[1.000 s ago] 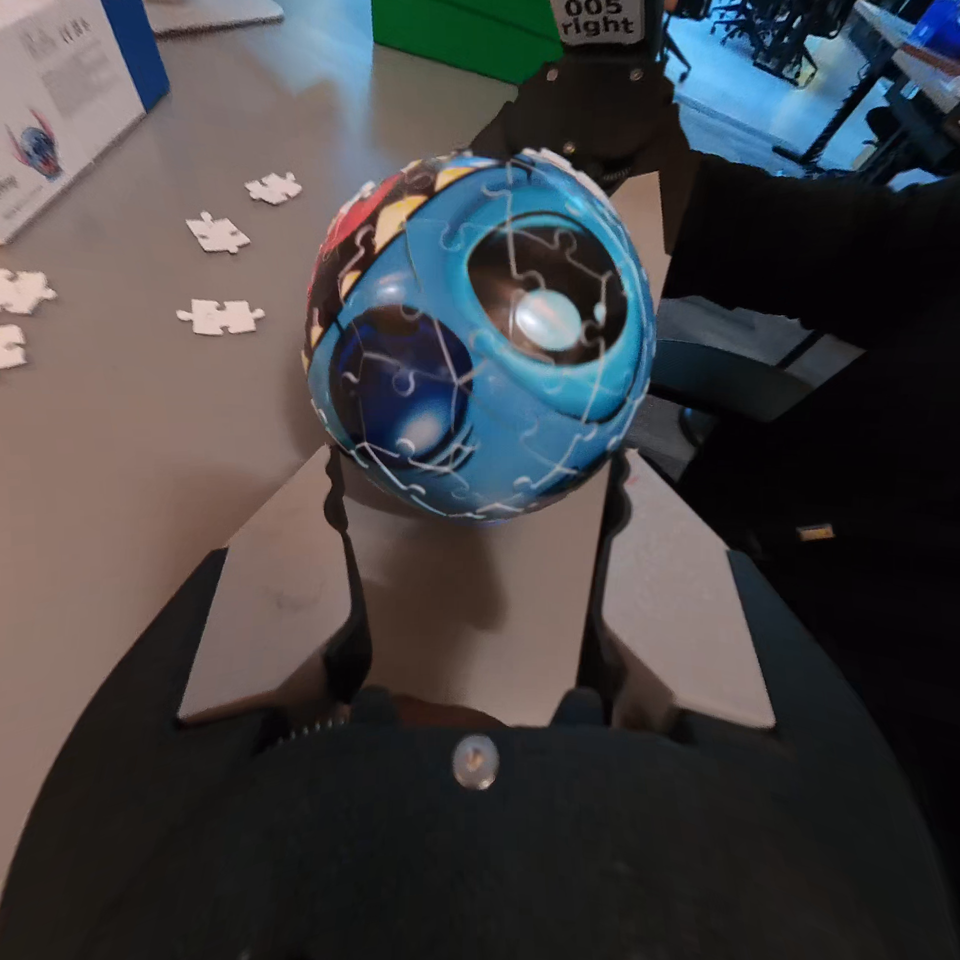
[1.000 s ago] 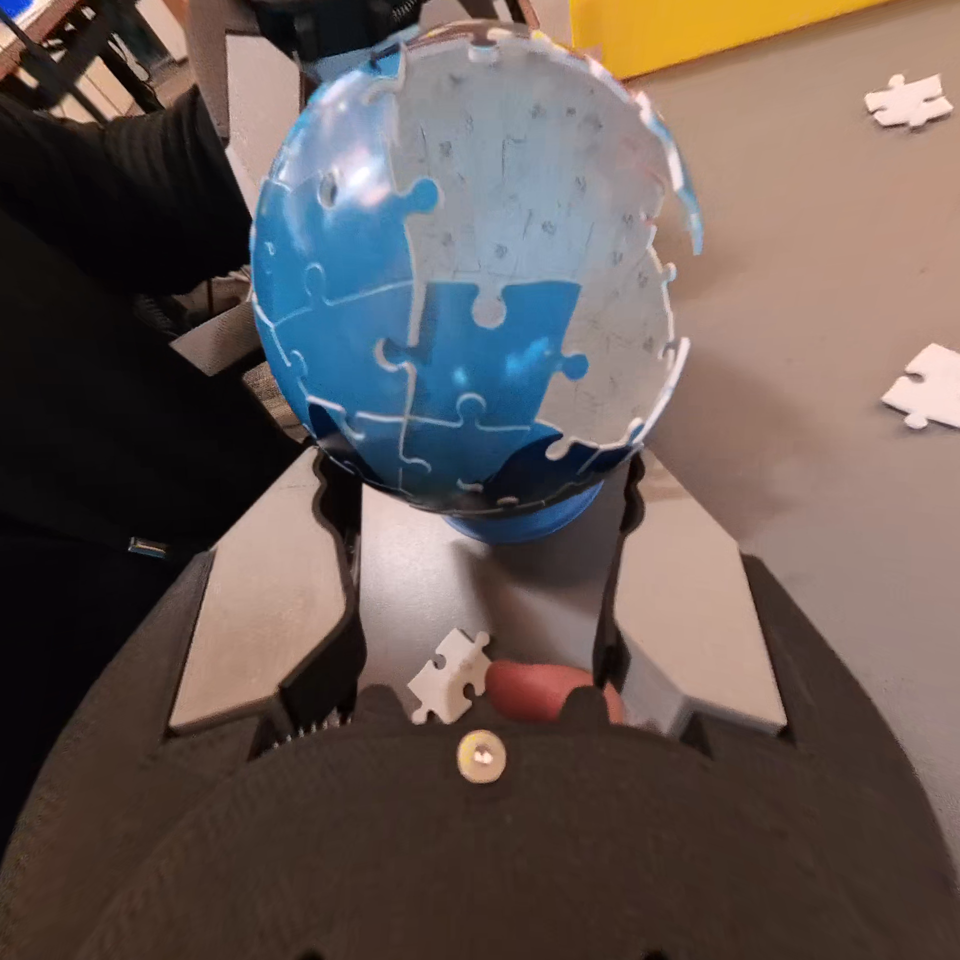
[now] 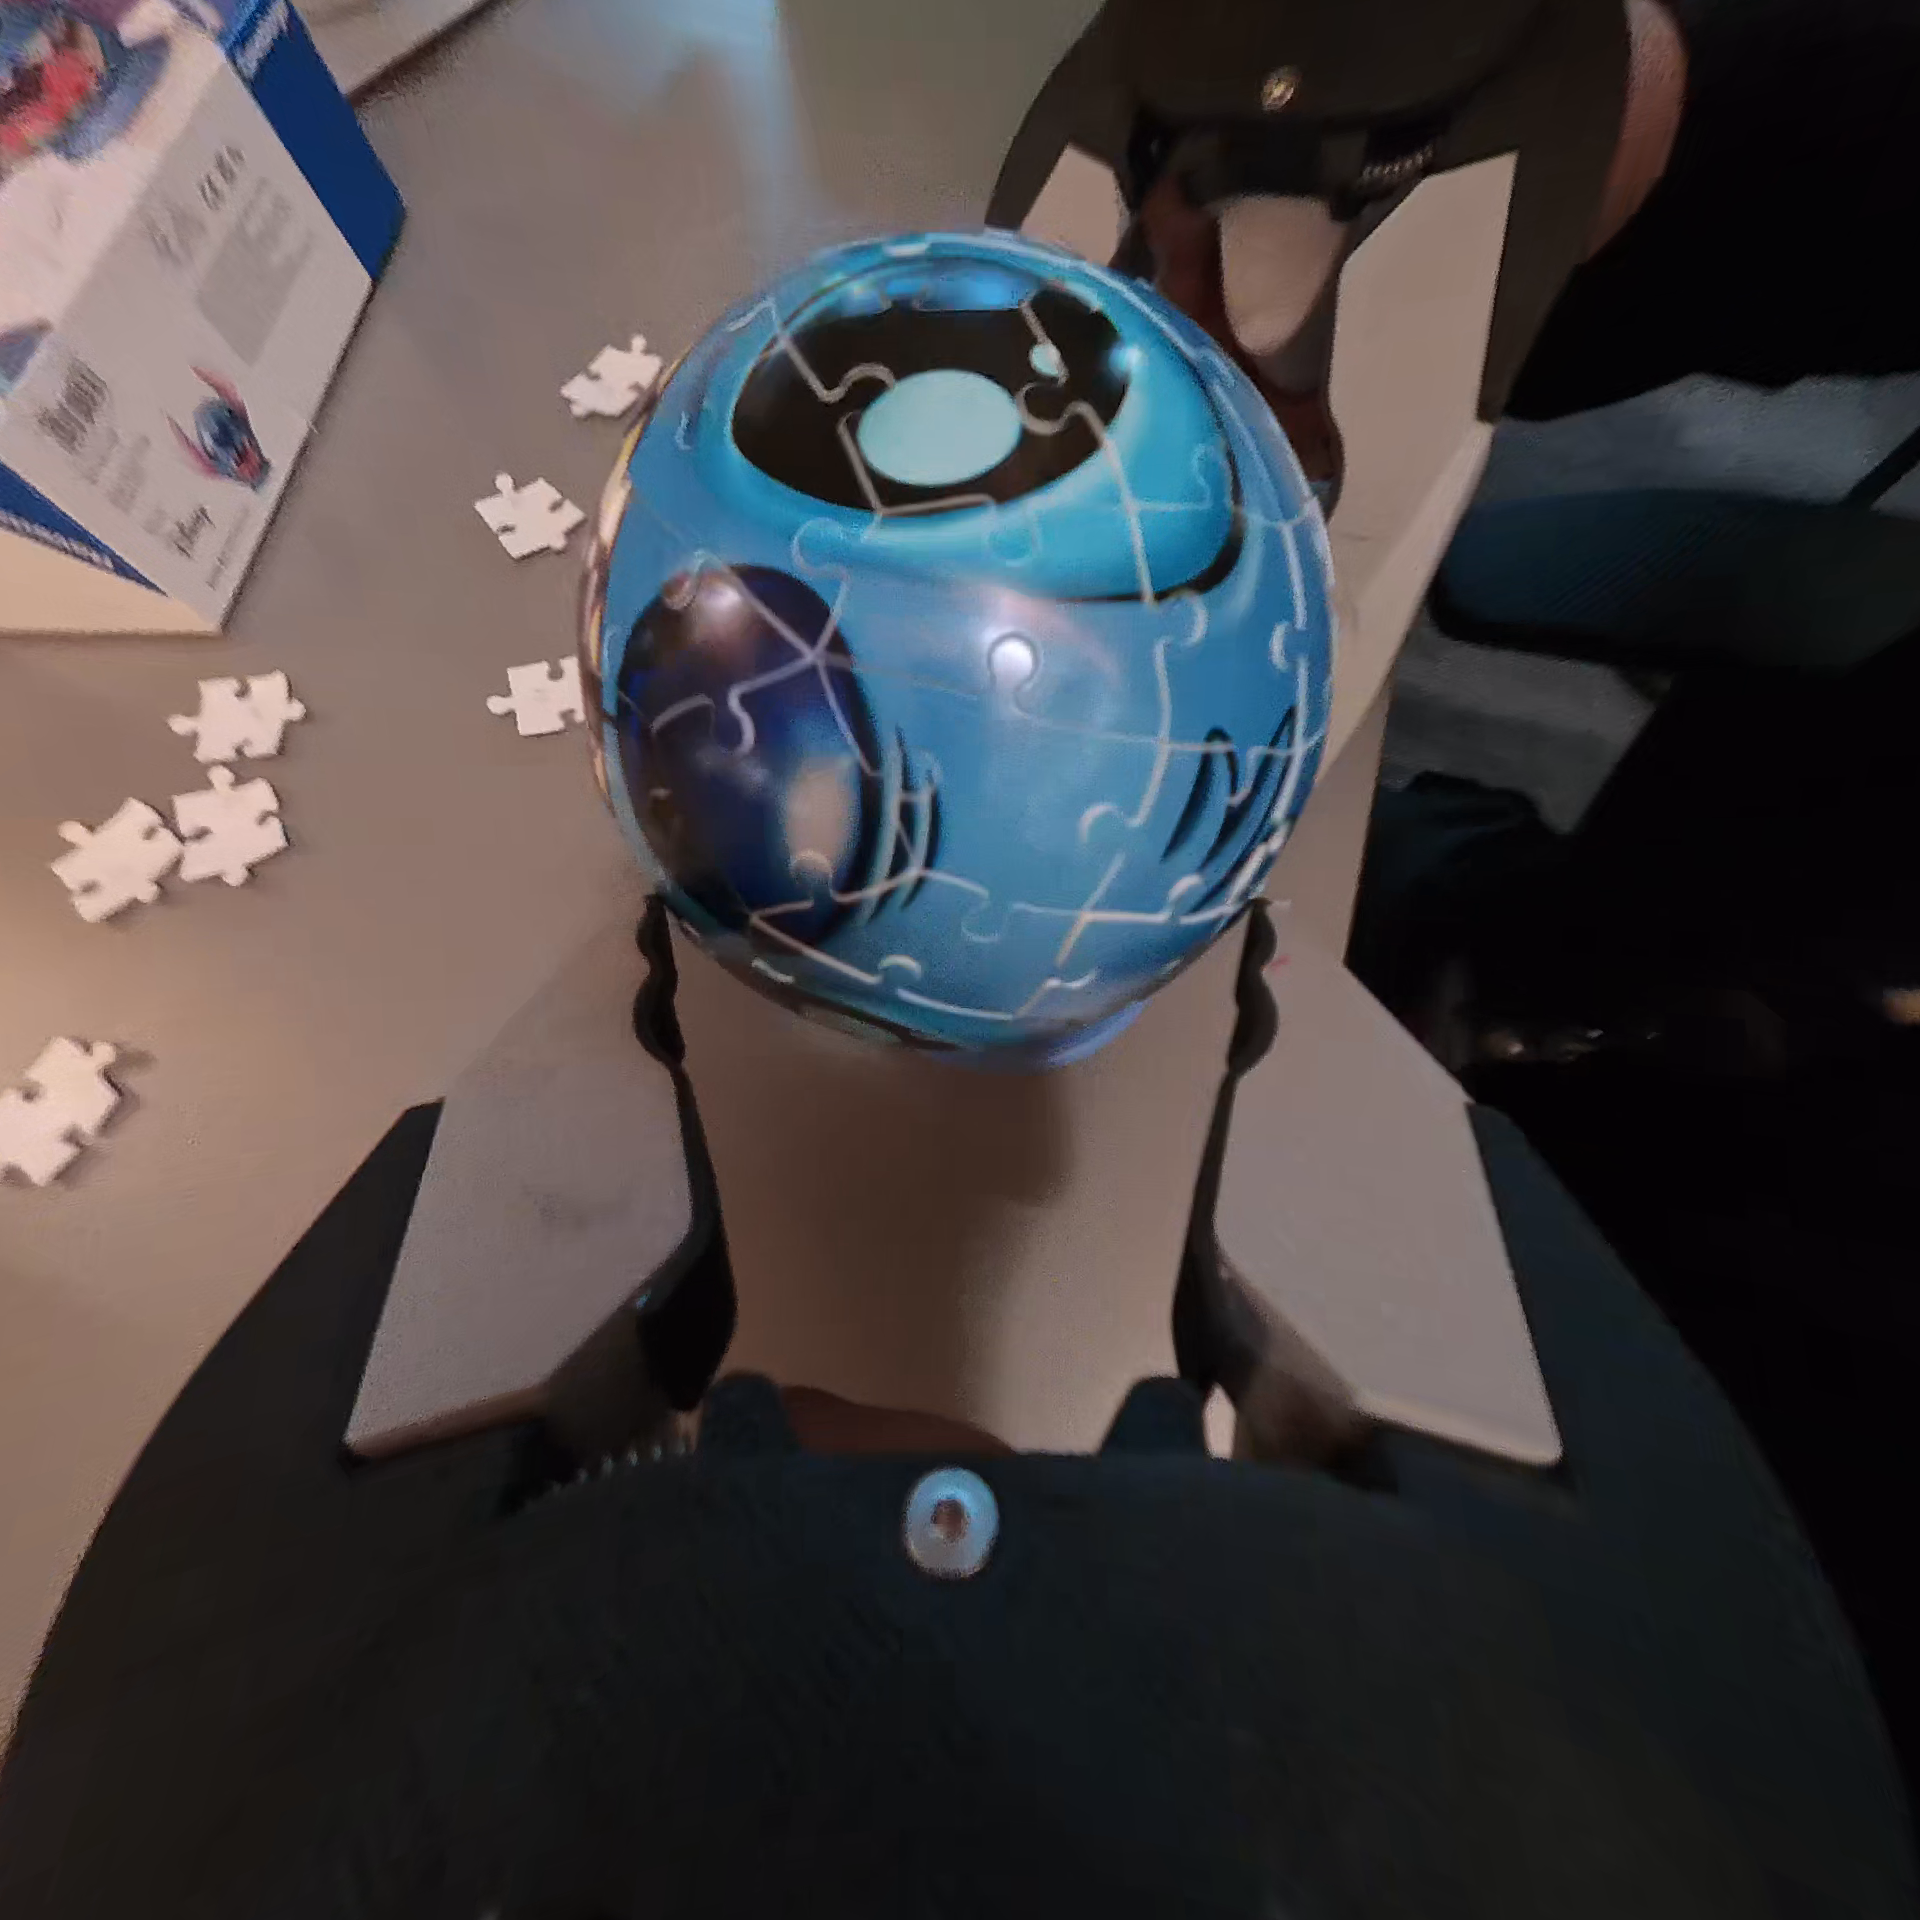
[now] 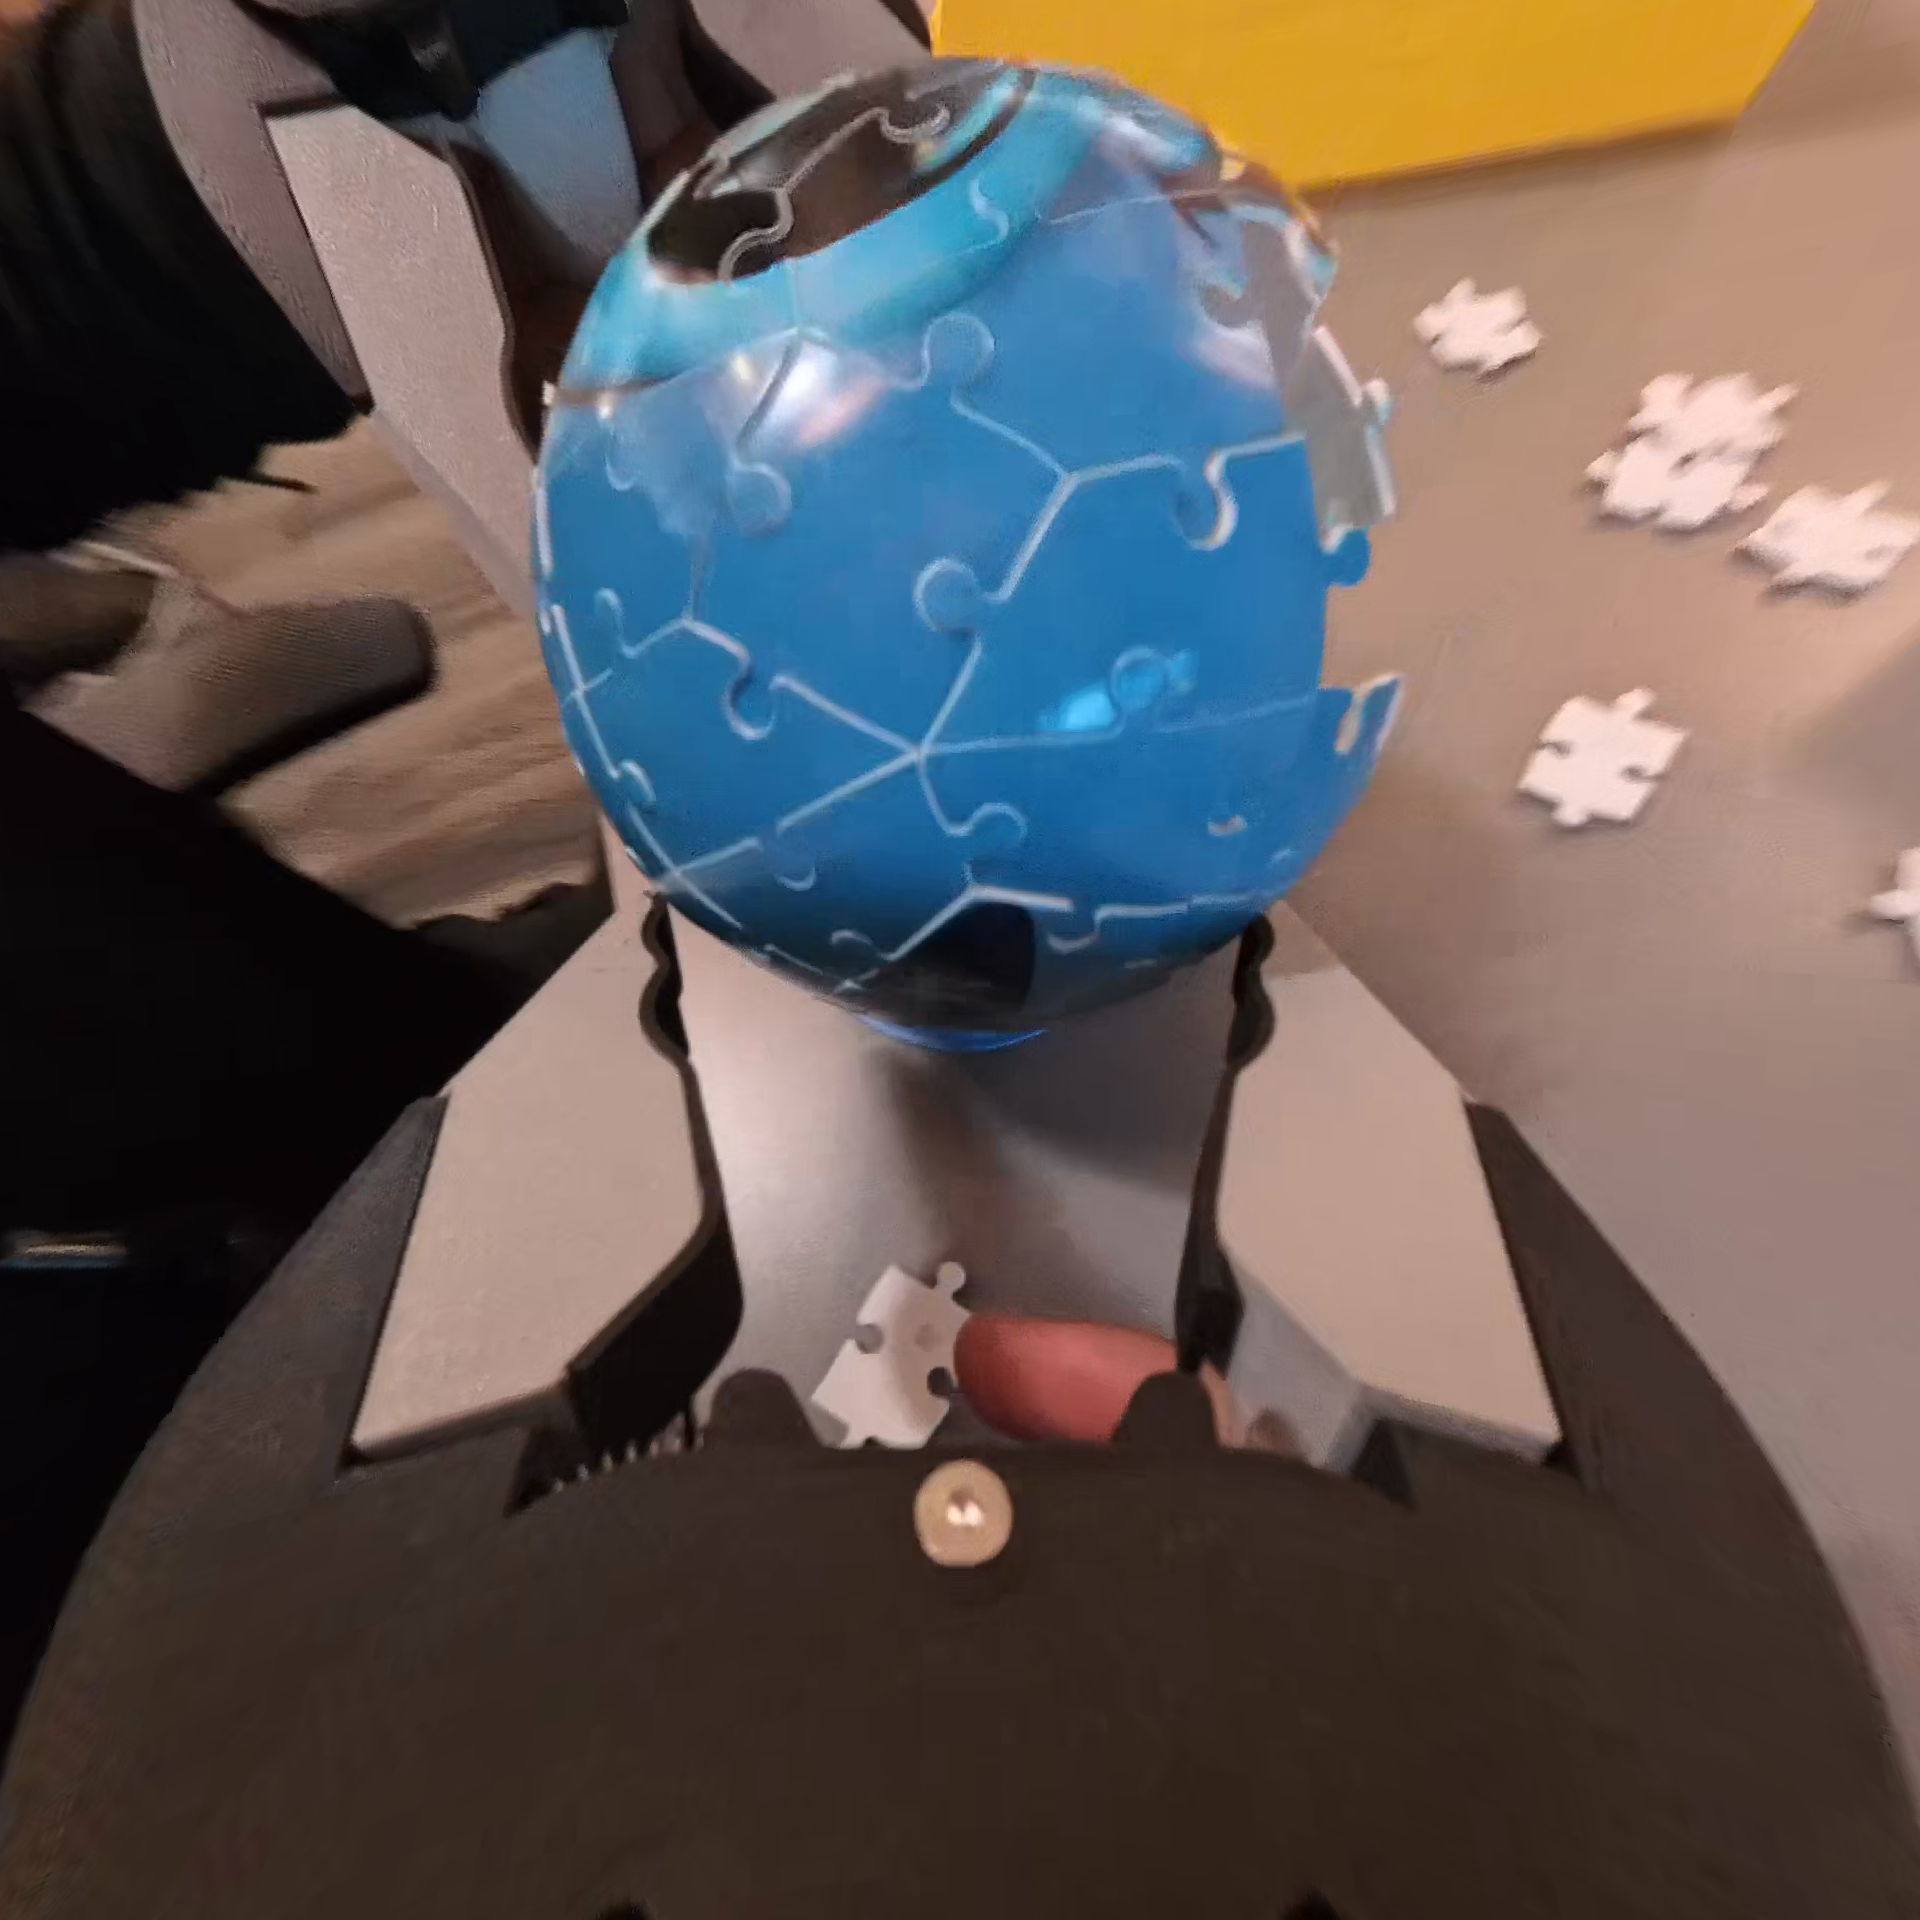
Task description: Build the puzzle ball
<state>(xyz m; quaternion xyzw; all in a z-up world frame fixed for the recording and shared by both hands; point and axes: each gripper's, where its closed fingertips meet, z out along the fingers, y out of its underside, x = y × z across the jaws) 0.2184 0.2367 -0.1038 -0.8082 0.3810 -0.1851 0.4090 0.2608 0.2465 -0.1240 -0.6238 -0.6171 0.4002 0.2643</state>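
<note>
The puzzle ball (image 3: 966, 644), blue with a dark eye and nose pattern, sits on a small blue stand (image 3: 1049, 1055) near the table edge. My left gripper (image 3: 951, 935) is open wide, its fingertips at the ball's lower sides. My right gripper (image 4: 951, 935) is open wide too, against the opposite side of the ball (image 4: 935, 623); it also shows beyond the ball in the left wrist view (image 3: 1278, 239). The ball has a dark gap low down (image 4: 987, 961) and an unfinished right edge. A white puzzle piece (image 4: 899, 1361) is pinned by a fingertip at the right gripper's base.
Several loose white pieces (image 3: 229, 769) lie on the grey table to the left, also seen in the right wrist view (image 4: 1704, 468). A white and blue box (image 3: 177, 343) stands far left. A yellow box (image 4: 1403, 73) stands behind. The table edge (image 3: 1392, 727) runs beside the ball. From the right gripper's tips to the white puzzle piece (image 4: 899, 1361) is close to 9 centimetres.
The ball has turned: its open white inside faced the right wrist camera, now joined blue pieces do. Both views now look down more steeply on the ball. Finger openings are unchanged.
</note>
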